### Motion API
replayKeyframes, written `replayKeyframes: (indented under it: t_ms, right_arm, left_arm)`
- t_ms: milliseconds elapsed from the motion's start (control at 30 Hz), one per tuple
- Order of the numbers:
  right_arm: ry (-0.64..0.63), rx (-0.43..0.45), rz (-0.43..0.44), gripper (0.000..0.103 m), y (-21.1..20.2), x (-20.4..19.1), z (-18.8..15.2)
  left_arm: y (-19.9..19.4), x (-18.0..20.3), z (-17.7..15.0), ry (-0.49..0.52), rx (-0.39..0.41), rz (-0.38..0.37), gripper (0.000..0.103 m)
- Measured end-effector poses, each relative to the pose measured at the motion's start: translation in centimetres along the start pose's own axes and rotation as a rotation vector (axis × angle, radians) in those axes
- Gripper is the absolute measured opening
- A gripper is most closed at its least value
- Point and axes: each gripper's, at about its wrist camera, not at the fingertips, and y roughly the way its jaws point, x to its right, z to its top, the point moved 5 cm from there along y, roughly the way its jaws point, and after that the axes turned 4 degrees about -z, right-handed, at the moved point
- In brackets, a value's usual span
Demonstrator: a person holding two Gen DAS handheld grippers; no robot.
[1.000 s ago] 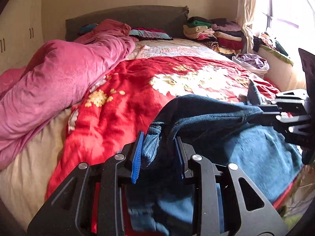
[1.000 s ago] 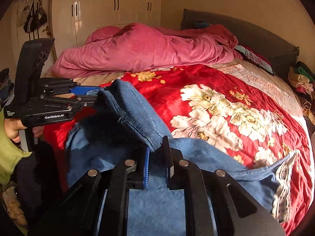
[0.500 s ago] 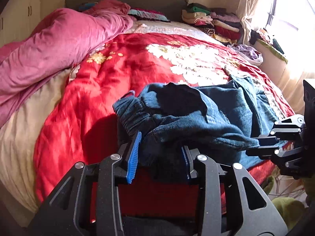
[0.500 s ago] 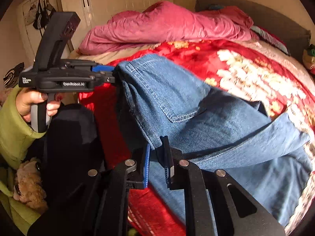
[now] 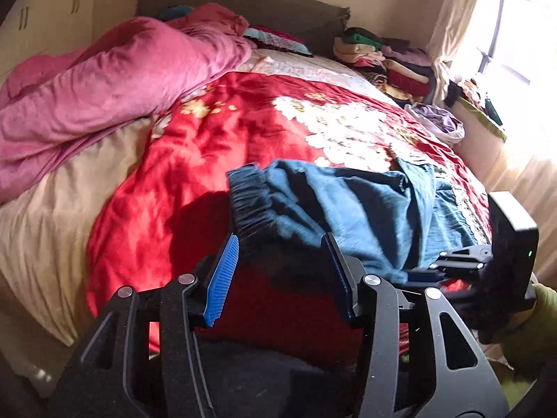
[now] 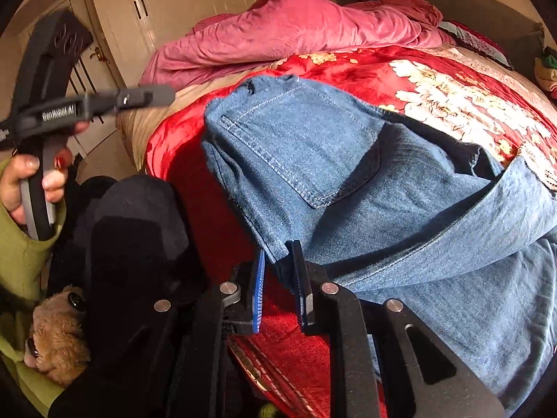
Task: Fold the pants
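Observation:
Blue denim pants (image 6: 348, 174) lie bunched on the red flowered bedspread near the bed's foot, back pocket up; they also show in the left wrist view (image 5: 348, 205). My left gripper (image 5: 280, 244) is open, its jaws wide apart just short of the elastic waistband, holding nothing. It shows in the right wrist view (image 6: 153, 95), clear of the pants. My right gripper (image 6: 278, 261) is nearly closed on the waistband's near edge, with denim between its pads. It appears in the left wrist view (image 5: 414, 273) at the pants' right edge.
A pink duvet (image 5: 104, 97) is heaped on the bed's left side. Folded clothes (image 5: 383, 59) are stacked by the headboard near the window. Wardrobe doors (image 6: 174, 7) stand beyond the bed. A person's dark-clad leg (image 6: 132, 244) and a plush slipper (image 6: 55, 345) are at the foot.
The pants were held up by both grippers and came down onto the bed. My left gripper has opened and let go of the waistband, pulling back slightly. My right gripper still holds on.

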Motion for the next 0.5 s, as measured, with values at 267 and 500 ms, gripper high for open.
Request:
replayKeyframes:
  t_ms: [267,500]
  right_arm:
    - [-0.003,0.076,0.043,0.031,-3.1,-0.2,0.9]
    - [0.039,0.02,-0.045,0.037,-0.3,1.6,1.6]
  left_arm:
    - [6.6,1.4,-1.0,0.122,-0.142,0.076,0.041]
    - [6.9,0.7,-2.1,0.109,-0.14,0.069,0.041]
